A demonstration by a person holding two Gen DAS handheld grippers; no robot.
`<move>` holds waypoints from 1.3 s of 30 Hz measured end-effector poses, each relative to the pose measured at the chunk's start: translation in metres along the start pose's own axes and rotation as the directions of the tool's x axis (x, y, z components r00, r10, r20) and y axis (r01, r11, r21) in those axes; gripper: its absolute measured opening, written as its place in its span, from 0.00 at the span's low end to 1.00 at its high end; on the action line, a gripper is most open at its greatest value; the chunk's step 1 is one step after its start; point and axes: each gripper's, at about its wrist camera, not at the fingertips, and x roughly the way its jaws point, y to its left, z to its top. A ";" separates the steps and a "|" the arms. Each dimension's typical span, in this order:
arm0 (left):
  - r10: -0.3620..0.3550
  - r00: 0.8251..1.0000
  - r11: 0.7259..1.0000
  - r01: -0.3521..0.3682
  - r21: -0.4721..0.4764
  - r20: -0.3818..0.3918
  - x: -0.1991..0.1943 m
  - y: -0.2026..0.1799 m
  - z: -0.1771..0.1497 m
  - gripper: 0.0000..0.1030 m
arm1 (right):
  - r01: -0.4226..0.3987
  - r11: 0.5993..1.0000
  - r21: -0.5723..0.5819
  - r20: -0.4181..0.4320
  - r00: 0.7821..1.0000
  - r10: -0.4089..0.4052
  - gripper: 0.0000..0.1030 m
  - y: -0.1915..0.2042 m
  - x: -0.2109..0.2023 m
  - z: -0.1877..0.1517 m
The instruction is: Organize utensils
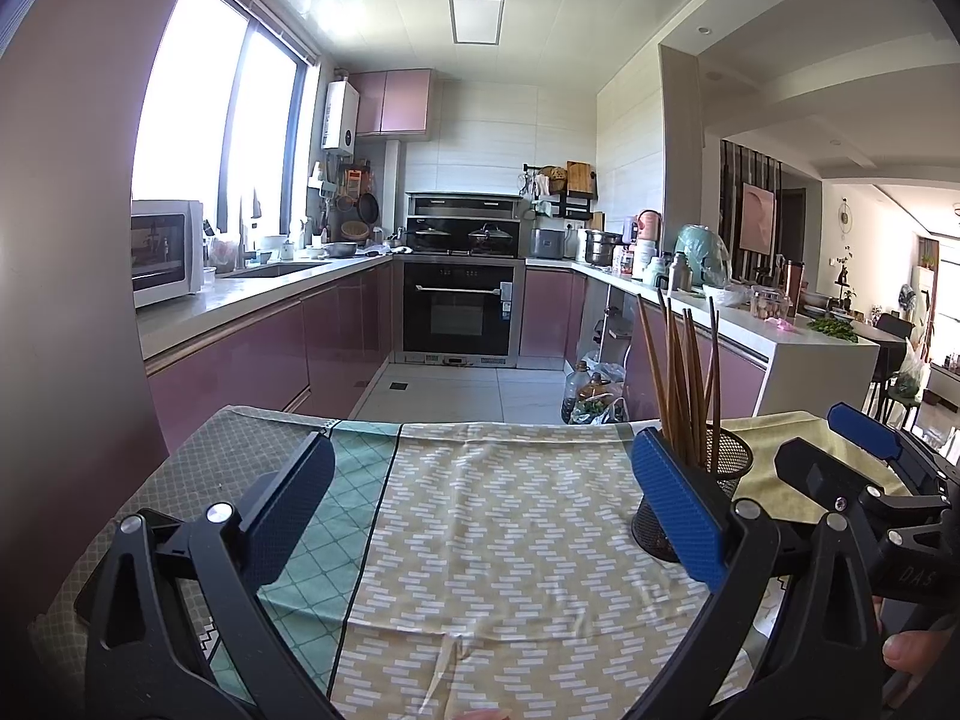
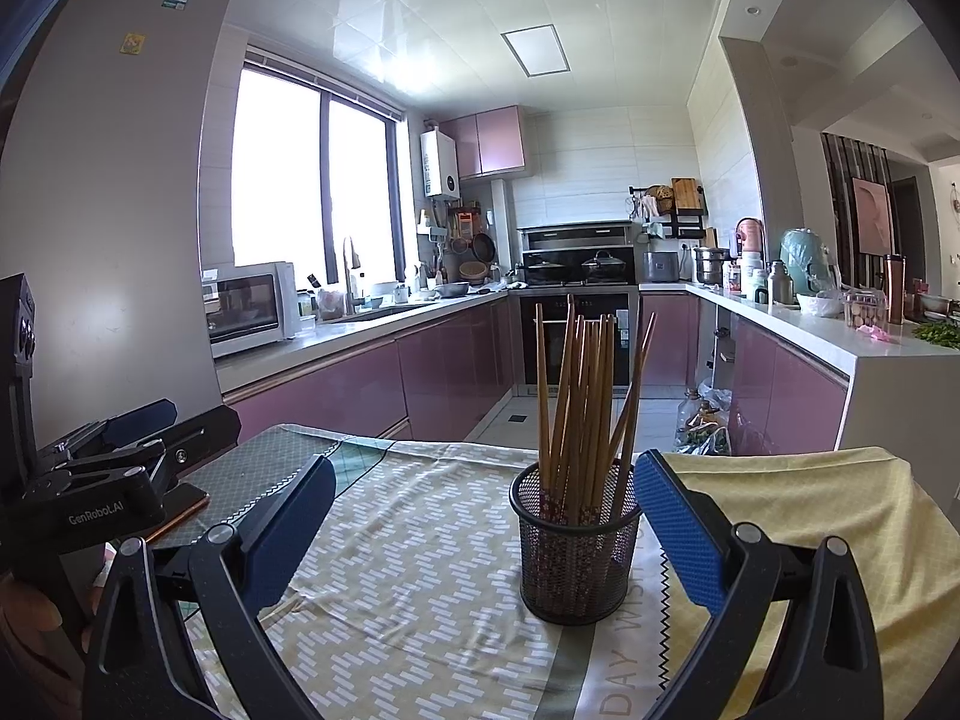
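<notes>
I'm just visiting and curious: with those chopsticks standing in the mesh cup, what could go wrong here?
1. The chopsticks stand tall and splayed above the mesh cup; a nudge from the open right gripper might tip it.
2. The tablecloth looks wrinkled, so the cup could slide or wobble.

Kitchen's pretty busy in the background: a white microwave sits on the left counter by the big window, with a sink faucet just past it. Black built-in oven at the far end with two lidded pots on the stove above, pink cabinets overhead. The worktop has a patterned tablecloth over it.
</notes>
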 end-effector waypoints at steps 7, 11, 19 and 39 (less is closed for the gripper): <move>0.000 1.000 1.000 0.000 -0.001 0.000 0.000 0.000 0.000 0.95 | 0.000 1.000 0.002 0.000 1.000 0.000 0.93 0.000 0.000 0.000; 0.000 1.000 1.000 0.000 0.000 0.000 0.000 0.000 0.000 0.95 | 0.000 1.000 0.001 0.001 1.000 0.000 0.93 0.000 0.000 0.000; 0.000 1.000 1.000 0.000 0.000 -0.001 0.000 0.000 0.001 0.95 | 0.001 1.000 0.003 0.000 1.000 -0.001 0.93 -0.001 0.001 -0.001; -0.002 1.000 1.000 0.002 0.003 -0.005 0.000 -0.001 0.000 0.95 | 0.001 1.000 0.009 -0.009 1.000 -0.001 0.93 -0.002 0.003 -0.004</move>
